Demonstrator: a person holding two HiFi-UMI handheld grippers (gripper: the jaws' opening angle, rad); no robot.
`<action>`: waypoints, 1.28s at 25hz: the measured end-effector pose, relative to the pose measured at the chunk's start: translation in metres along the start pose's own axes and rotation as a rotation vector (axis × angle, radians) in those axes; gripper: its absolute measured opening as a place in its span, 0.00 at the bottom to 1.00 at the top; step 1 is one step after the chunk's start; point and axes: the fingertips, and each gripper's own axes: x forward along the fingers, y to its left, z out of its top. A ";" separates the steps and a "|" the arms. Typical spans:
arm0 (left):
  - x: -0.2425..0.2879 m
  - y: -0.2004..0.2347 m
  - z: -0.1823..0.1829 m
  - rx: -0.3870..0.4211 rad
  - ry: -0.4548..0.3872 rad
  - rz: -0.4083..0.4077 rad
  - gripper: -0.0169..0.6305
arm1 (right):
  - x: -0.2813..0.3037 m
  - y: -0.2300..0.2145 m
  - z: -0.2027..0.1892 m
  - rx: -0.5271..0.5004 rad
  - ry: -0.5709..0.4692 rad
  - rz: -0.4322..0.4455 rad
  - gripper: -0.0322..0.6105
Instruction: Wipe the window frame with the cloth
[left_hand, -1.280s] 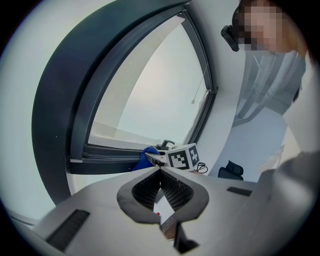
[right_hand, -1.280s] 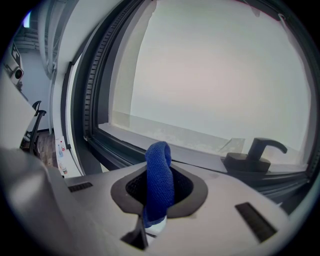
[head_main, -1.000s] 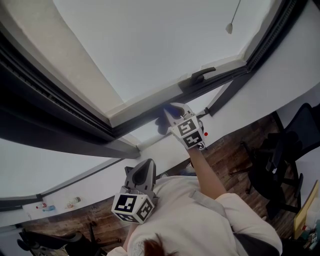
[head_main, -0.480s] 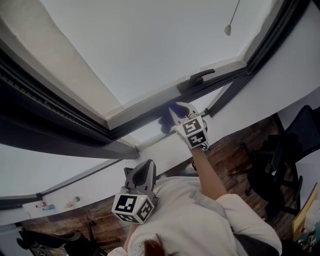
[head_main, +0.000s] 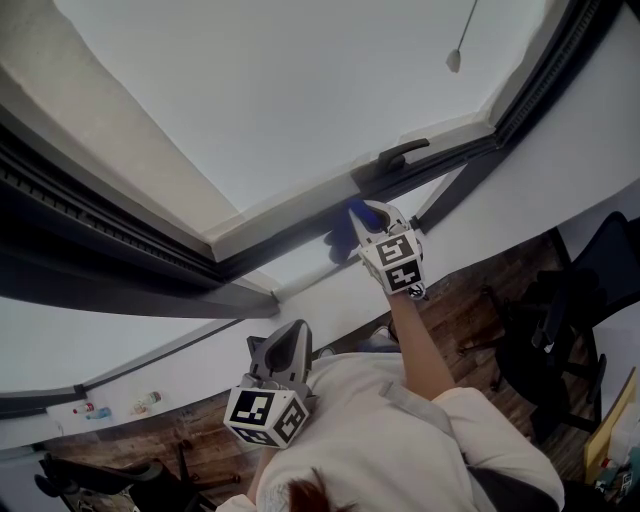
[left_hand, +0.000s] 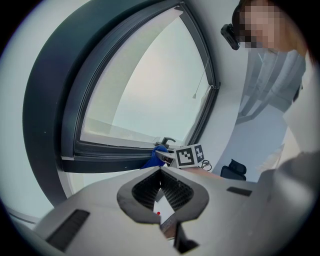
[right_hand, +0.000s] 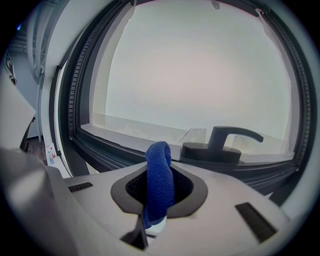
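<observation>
The dark window frame (head_main: 290, 236) runs slantwise under the pale pane. My right gripper (head_main: 362, 212) is shut on a blue cloth (head_main: 343, 230), and the cloth rests against the frame's lower rail just left of the black handle (head_main: 402, 154). In the right gripper view the cloth (right_hand: 159, 176) stands folded between the jaws, with the handle (right_hand: 226, 142) and the rail (right_hand: 112, 151) close ahead. My left gripper (head_main: 291, 334) hangs low by the person's chest, shut and holding nothing. The left gripper view shows the cloth (left_hand: 153, 158) on the frame (left_hand: 97, 153) in the distance.
A white sill and wall (head_main: 330, 290) lie below the frame. A blind cord pull (head_main: 455, 60) hangs at the upper right. A black office chair (head_main: 560, 310) stands on the wooden floor at the right. Small bottles (head_main: 145, 403) sit at the lower left.
My right gripper has slid the blue cloth to the right along the lower rail, closer to the handle. The left gripper has stayed where it was.
</observation>
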 end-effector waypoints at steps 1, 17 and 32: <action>0.001 0.000 0.000 -0.001 0.001 0.001 0.03 | 0.000 -0.001 -0.001 0.001 0.000 0.000 0.12; 0.010 -0.008 -0.002 -0.010 0.003 0.026 0.03 | -0.005 -0.028 -0.004 0.018 -0.013 -0.013 0.12; -0.013 -0.001 -0.003 -0.016 -0.008 0.075 0.03 | -0.008 -0.029 -0.007 0.093 -0.001 -0.071 0.12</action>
